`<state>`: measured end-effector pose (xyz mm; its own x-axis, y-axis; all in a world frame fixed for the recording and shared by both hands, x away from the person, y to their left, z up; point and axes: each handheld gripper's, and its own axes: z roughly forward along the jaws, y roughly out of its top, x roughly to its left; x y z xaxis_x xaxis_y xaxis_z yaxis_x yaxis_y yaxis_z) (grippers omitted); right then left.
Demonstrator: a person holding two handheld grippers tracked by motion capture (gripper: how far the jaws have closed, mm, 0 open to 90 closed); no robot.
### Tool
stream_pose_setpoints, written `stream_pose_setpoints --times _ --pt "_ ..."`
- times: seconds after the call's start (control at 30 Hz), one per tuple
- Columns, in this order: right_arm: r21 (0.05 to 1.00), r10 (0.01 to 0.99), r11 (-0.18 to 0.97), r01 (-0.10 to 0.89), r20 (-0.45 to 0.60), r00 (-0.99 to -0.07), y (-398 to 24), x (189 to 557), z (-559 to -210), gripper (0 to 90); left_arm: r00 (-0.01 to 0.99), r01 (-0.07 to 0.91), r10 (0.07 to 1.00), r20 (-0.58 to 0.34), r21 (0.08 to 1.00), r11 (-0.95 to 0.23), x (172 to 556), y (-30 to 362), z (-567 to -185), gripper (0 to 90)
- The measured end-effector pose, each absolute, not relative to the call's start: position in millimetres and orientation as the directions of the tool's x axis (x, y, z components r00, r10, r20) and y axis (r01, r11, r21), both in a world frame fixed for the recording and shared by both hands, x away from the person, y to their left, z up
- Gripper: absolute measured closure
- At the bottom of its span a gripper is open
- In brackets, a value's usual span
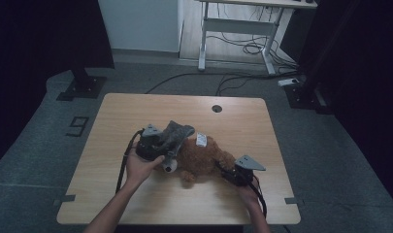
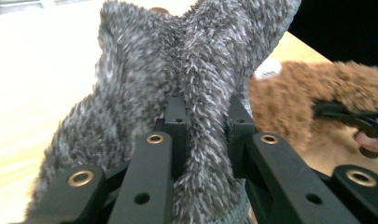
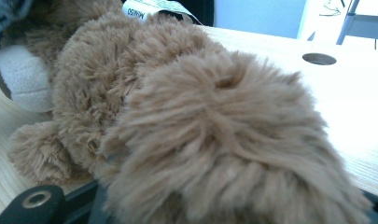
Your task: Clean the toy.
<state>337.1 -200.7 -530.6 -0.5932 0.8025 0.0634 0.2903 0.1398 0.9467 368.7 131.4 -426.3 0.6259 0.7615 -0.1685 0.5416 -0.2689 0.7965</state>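
Brown plush bear (image 1: 204,158): lying mid-tabletop (image 1: 136,109), one furry limb pinched in right gripper (image 1: 231,175) jaws, likely to anchor it. Grey fuzzy garment (image 2: 177,70): over bear's head end, fold clamped between left gripper (image 2: 203,135) jaws, seemingly for dressing or undressing.

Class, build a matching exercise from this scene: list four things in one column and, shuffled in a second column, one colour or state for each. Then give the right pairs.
Things
1. fluffy grey knitted cloth
2. brown plush teddy bear
3. left gripper
4. small white sewn-in label

States
A. lying on the wooden table
B. shut on grey fabric
C. pinched between black jaws
D. attached to the bear's fur

Pairs: 1-C, 2-A, 3-B, 4-D
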Motion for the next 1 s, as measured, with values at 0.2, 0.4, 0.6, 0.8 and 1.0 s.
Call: stream_pose_setpoints --times 0.2,0.4,0.6,0.8,1.0 --pt "0.946 0.803 0.142 0.292 0.062 -0.593 -201 337 -531 55.1 0.557 0.569 0.816 -0.153 0.786 -0.241 372 166 -429 75.3" --pt "0.947 0.802 0.137 0.292 0.066 -0.593 -201 338 -531 55.1 0.508 0.609 0.843 -0.176 0.766 -0.206 371 194 -443 75.1" --pt "0.946 0.804 0.133 0.297 0.072 -0.590 -202 338 -531 55.1 0.530 0.587 0.831 -0.167 0.779 -0.219 370 182 -433 74.8" --pt "0.946 0.805 0.133 0.294 0.071 -0.590 -201 337 -531 55.1 0.622 0.525 0.775 -0.116 0.796 -0.302 369 128 -415 74.4" --pt "0.947 0.802 0.143 0.289 0.060 -0.594 -202 337 -531 55.1 0.622 0.546 0.777 -0.099 0.766 -0.339 383 106 -420 73.9"
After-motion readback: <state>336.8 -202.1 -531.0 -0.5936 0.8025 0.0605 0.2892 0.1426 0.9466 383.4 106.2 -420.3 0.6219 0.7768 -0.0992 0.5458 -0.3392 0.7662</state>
